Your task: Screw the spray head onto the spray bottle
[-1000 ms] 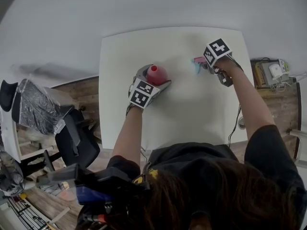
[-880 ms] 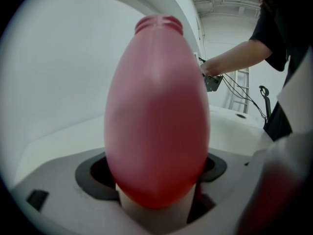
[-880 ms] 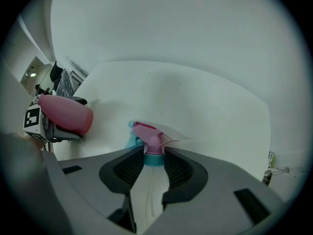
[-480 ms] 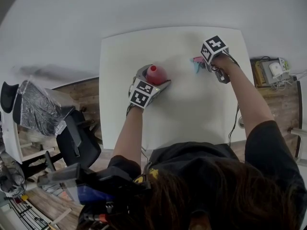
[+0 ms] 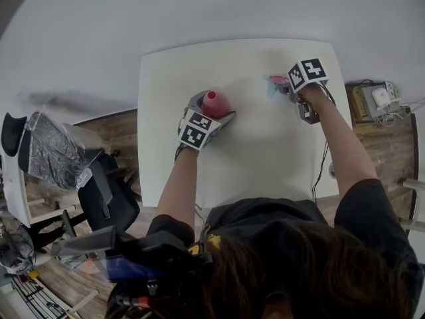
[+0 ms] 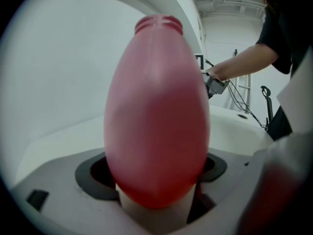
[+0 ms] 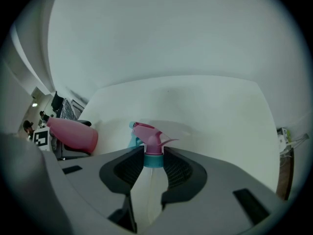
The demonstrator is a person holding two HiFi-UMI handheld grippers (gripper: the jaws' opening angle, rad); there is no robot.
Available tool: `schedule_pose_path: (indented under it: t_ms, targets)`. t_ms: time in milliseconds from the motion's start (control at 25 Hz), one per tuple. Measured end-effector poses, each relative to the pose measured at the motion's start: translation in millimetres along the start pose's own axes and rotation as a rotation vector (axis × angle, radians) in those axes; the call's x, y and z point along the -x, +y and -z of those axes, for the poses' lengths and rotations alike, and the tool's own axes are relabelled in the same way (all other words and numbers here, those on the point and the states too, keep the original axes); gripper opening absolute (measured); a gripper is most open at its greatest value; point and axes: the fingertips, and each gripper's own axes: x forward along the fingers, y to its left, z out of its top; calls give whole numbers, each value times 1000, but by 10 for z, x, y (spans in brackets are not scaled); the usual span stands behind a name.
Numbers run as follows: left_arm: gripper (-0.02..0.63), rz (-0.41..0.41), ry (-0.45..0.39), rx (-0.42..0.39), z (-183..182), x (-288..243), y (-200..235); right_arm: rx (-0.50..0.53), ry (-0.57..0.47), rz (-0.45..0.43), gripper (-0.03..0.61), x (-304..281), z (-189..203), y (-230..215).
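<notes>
The left gripper's fingers (image 6: 90,174) stand wide apart and press on either side of the red bottle (image 6: 156,121), which fills the gap between them. The bottle's threaded neck is bare and points away from the left gripper (image 5: 211,108). The right gripper's fingers (image 7: 122,173) are about half closed, and their dark pads clamp the teal collar of the spray head (image 7: 149,140). Its pink top sticks out beyond the fingertips, and a clear tube runs back between the jaws.

In the head view the bottle sits over the white table (image 5: 265,165), left of centre and nearer the left edge than the right. The spray head is over the table towards the far right corner, with the right gripper (image 5: 289,88) coming at it from the right edge. Bottle and spray head are well apart, with bare table between them. I cannot tell whether either one touches the table. The person's forearms reach in from the near edge, one to each gripper.
</notes>
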Motion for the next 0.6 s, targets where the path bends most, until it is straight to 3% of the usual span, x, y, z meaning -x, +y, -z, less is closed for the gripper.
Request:
schedule_pose_path:
  t_ms: [280, 600]
  targets:
    - [436, -4, -2, 2, -24, -24, -36, -40, -260, -154, 127, 518, -313, 296]
    - [436, -3, -1, 6, -35, -63, -54, 81, -600, -288, 127, 1308, -831, 944]
